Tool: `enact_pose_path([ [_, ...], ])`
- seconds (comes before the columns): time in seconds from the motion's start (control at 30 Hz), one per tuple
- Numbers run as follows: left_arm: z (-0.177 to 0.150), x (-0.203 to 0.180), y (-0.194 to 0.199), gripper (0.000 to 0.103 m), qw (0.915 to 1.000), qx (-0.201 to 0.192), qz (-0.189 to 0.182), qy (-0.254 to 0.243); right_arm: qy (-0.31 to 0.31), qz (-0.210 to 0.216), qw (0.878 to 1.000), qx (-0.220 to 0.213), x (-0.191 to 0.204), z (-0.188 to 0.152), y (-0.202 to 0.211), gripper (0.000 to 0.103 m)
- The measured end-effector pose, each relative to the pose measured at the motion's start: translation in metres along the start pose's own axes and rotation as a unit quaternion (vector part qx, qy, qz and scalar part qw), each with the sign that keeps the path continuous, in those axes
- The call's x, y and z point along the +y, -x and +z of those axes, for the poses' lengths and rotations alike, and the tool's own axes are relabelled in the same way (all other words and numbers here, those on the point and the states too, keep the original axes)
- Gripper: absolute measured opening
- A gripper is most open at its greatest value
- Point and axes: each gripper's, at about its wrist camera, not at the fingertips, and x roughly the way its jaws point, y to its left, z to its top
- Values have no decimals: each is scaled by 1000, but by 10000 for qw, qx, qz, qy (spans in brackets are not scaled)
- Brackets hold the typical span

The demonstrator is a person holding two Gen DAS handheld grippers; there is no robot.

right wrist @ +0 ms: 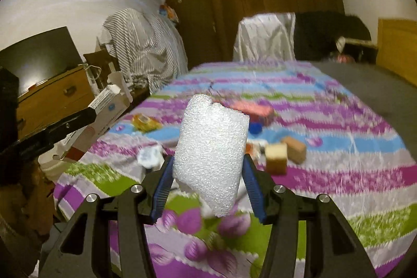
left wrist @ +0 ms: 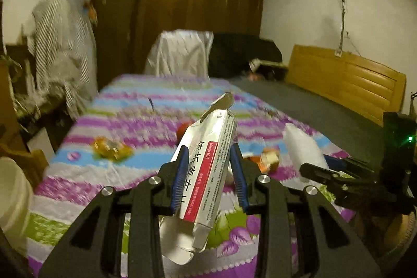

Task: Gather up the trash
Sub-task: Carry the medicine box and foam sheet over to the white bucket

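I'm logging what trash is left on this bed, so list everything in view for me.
medicine carton: 1, silver and red, held in the left gripper
foam piece: 1, white, held in the right gripper
yellow wrapper: 1, on the bedspread, left side
tan blocks: 2, on the bedspread, right of the foam
red packet: 1, mid bed
bedspread: 1, purple, blue and green stripes
wardrobe: 1, dark brown, far wall
left gripper: black, blue pads, shut
right gripper: black, blue pads, shut

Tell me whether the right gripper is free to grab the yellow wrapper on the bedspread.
Probably not yet: the right gripper is shut on a white foam piece, so its jaws are occupied. The yellow wrapper itself lies uncovered on the bedspread.
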Motion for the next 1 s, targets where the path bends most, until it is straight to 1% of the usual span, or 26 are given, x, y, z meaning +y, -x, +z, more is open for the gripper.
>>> enact_pose_path([
  [0.07,4,-7,13,31,9994,-235,223,-85,73,-50,9999,-139,9,8,4,54],
  [0.17,13,-20,26,32,9950,-560,802,-199,132,-177,9990,-399,20,21,11,54],
  [0.2,15,-21,29,32,9934,-658,917,-202,150,-207,9984,-497,25,25,15,54],
  [0.3,20,-23,34,32,9891,-814,1215,-189,242,-268,9967,-729,38,33,23,54],
  [0.47,23,-28,37,32,9797,-995,1717,-289,340,-439,9942,-921,54,41,32,54],
  [0.57,21,-32,37,32,9766,-990,1877,-352,396,-632,9921,-1013,61,43,38,54],
  [0.7,17,-34,41,32,9751,-968,1956,-387,374,-800,9902,-1082,64,45,43,54],
  [0.83,14,-36,43,32,9752,-944,1965,-372,327,-890,9892,-1115,62,43,47,54],
  [1.0,13,-34,44,32,9762,-931,1919,-383,309,-901,9895,-1089,56,41,46,54],
])
